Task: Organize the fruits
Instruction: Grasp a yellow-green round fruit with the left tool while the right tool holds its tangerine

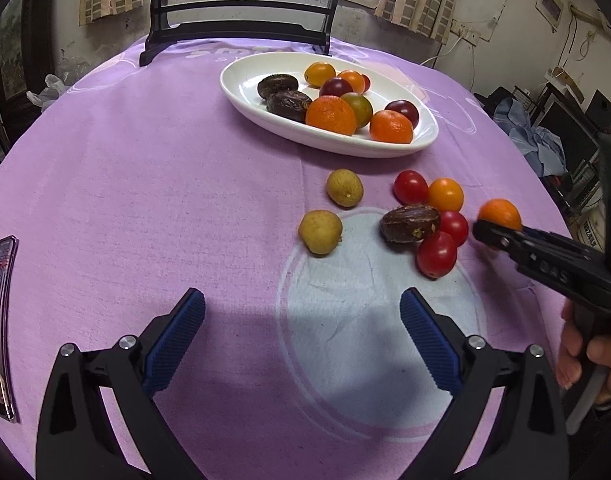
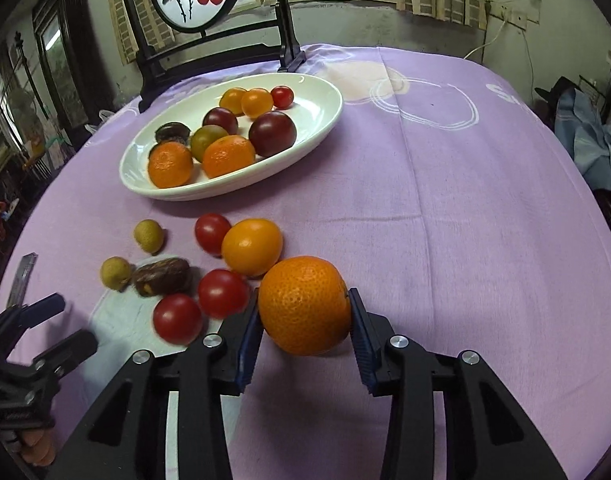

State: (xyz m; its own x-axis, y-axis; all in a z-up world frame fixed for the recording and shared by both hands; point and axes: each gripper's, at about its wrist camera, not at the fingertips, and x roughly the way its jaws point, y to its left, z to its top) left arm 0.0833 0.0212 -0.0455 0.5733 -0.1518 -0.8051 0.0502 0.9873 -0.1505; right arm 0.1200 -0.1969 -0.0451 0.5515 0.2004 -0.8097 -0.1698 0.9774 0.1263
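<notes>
My right gripper (image 2: 305, 316) jaws pinch the tangerine (image 2: 304, 305) low over the worktop (image 2: 465, 220); left gripper (image 1: 301, 332) jaws are spread, empty. The pads seem off-centre, so it may roll free before the dish (image 2: 325, 120).

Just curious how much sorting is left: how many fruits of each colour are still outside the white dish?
Red tomatoes: 3
Orange tomato: 1
Yellow-green small fruits: 2
Dark brown wrinkled fruit: 1
Orange mandarin, gripped between the right fingers: 1
Total: 8
</notes>
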